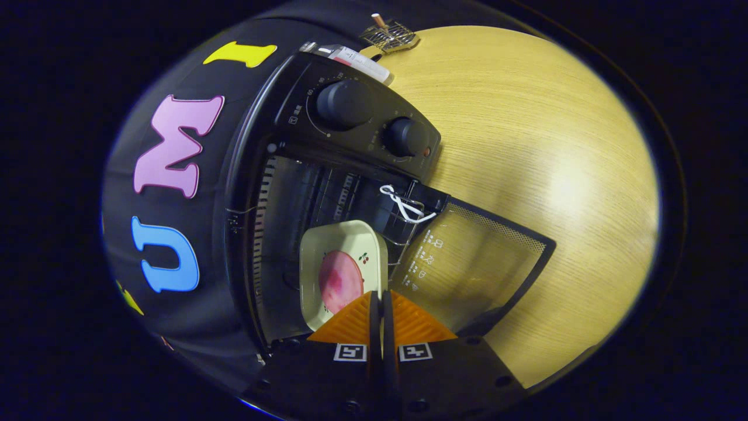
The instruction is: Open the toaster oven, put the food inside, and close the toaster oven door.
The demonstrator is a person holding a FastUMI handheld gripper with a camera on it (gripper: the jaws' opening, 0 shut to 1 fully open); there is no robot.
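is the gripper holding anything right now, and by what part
The gripper is shut on the near rim of the plate carrying pink food, inside the open toaster oven.

The gripper [381, 301] was rolled well onto its side, reaching forward with its two fingers [350, 321] drawn together until only a thin slit remained between them, their tips tapering to a point.
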